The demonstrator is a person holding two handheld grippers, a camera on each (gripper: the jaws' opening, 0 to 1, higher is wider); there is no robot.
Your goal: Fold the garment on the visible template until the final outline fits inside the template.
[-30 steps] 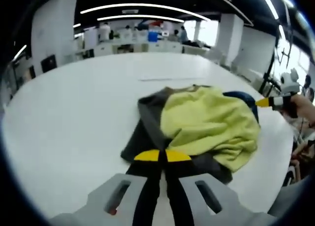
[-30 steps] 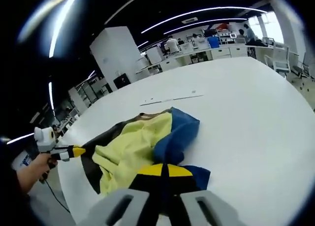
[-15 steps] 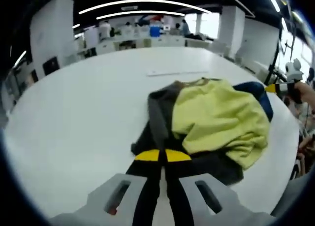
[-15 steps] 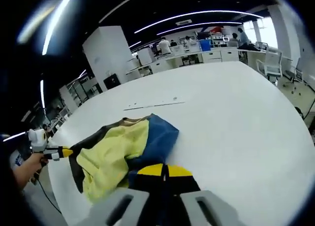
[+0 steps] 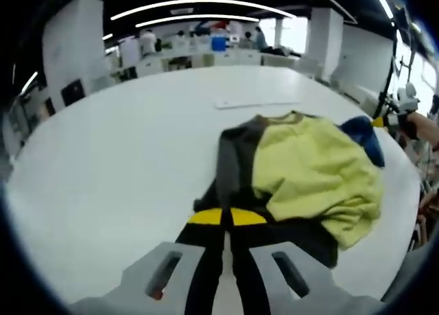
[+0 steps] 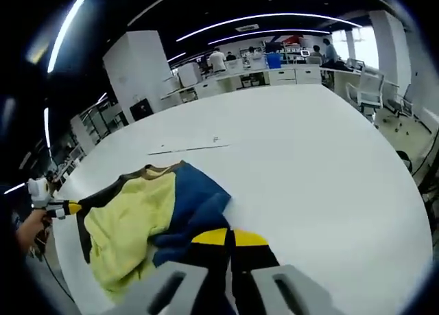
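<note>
A crumpled garment (image 5: 302, 171) in yellow, dark grey and blue lies on the white round table (image 5: 110, 157). My left gripper (image 5: 226, 217) is shut on its dark grey edge at the near side. In the right gripper view the same garment (image 6: 137, 215) lies to the left, and my right gripper (image 6: 230, 237) is shut on its blue part (image 6: 195, 205). The right gripper's yellow tip (image 5: 379, 121) meets the blue cloth at the far right of the left gripper view. The left gripper (image 6: 65, 207) and the hand holding it show at the left of the right gripper view. Thin template marks (image 5: 257, 102) lie beyond the garment.
The table edge (image 6: 411, 212) curves close on the right, with chairs (image 6: 370, 88) beyond it. Desks and people (image 5: 206, 44) stand far behind. The template marks (image 6: 185, 149) are a faint line on the table past the cloth.
Both grippers have kept their hold. The garment has been drawn out wider between them, and more of the blue part lies flat near the right gripper.
</note>
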